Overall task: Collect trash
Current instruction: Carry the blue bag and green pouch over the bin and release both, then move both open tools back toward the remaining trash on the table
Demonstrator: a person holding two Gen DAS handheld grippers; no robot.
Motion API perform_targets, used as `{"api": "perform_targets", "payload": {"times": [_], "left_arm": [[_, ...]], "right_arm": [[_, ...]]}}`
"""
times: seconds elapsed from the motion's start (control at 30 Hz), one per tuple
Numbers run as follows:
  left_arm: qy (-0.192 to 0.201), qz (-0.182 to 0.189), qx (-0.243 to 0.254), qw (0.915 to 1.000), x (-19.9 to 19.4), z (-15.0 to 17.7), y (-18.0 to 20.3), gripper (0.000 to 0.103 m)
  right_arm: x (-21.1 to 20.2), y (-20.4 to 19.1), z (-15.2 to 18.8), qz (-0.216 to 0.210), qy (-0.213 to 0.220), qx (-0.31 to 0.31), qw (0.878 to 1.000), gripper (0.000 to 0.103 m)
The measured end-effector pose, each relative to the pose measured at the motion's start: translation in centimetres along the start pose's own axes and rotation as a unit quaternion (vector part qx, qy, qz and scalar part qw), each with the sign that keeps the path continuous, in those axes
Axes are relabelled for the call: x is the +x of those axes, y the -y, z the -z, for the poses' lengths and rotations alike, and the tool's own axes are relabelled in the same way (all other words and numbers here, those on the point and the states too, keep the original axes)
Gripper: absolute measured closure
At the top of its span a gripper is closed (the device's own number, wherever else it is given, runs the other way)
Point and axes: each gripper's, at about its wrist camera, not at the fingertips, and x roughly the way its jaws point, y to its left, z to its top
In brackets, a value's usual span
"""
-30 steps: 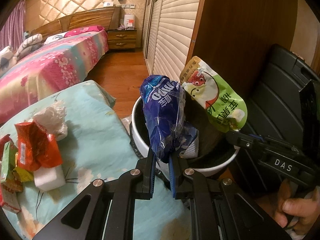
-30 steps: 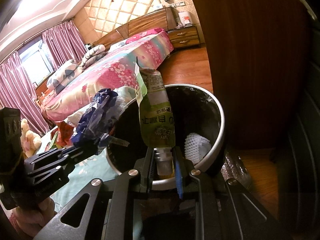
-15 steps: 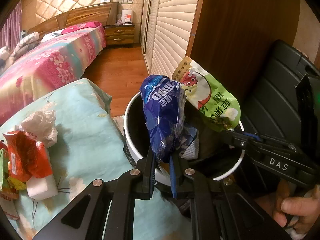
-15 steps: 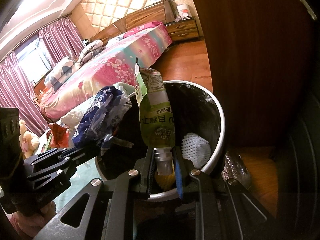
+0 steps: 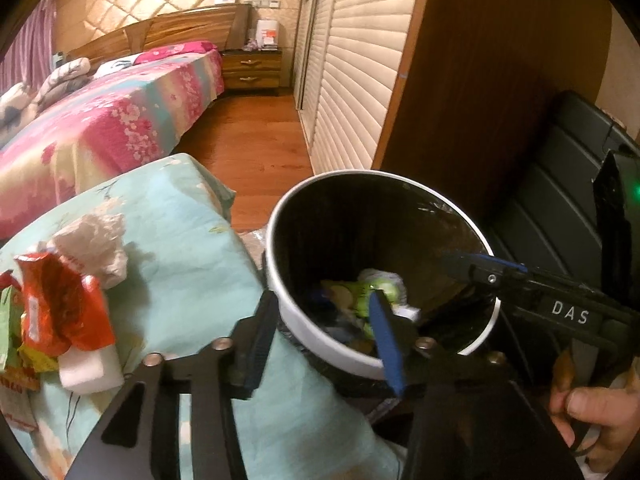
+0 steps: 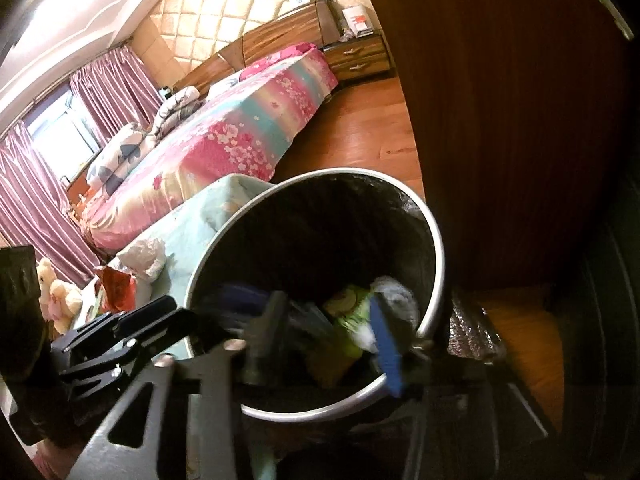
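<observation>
The white-rimmed trash bin (image 5: 276, 248) stands beside the teal-covered table (image 5: 180, 272). In it lie the blue wrapper (image 5: 320, 298) and the green pouch (image 5: 370, 292); the right wrist view shows the same pouch (image 6: 352, 312) and the bin's rim (image 6: 438, 248). My left gripper (image 5: 324, 340) hangs over the near rim, its jaws opening with nothing between them. My right gripper (image 6: 326, 336) is over the bin too, jaws opening and empty; the left wrist view shows it (image 5: 468, 266) reaching in from the right. On the table lie a red wrapper (image 5: 60, 312), a crumpled tissue (image 5: 96, 244) and a white block (image 5: 92, 372).
A dark wooden wardrobe panel (image 5: 480, 100) rises just behind the bin. A black ribbed case (image 5: 560, 208) stands to its right. A pink flowered bed (image 5: 100, 128) lies across the wooden floor (image 5: 260, 152). A person's hand (image 5: 592, 404) holds the right gripper.
Both grippers were shut, the left on the blue wrapper and the right on the green pouch. Both have opened, and the two pieces now lie in the bin.
</observation>
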Motion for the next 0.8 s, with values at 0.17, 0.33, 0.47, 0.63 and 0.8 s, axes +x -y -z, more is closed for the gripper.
{"api": "perform_targets", "payload": {"times": [0.17,0.33,0.47,0.63,0.8], "left_arm": [[0.004,-0.01,-0.017,0.9998,-1.4,1.6,-0.9,0.051],[0.011,-0.013,-0.041,0.999,-3.5,3.3,-3.0,0.05],[0.017,-0.027,-0.062,0.9976,-5.4,4.6,-4.6,0.05],[0.027,-0.045,-0.081,0.9953,-7.9,6.0,-6.1,0.049],[0.031,-0.059,-0.105,0.9922,-10.1,8.0,-7.8,0.048]], "right_arm": [[-0.4,-0.7,0.4,-0.018,0.008,0.003,1.0,0.038],[-0.8,-2.6,0.8,-0.028,0.018,-0.012,0.999,0.028],[-1.1,-4.2,1.2,-0.035,0.026,-0.02,0.999,0.026],[-0.8,-6.3,2.0,-0.046,0.018,-0.031,0.998,0.025],[-0.5,-8.3,3.1,-0.059,0.007,-0.043,0.997,0.024]]}}
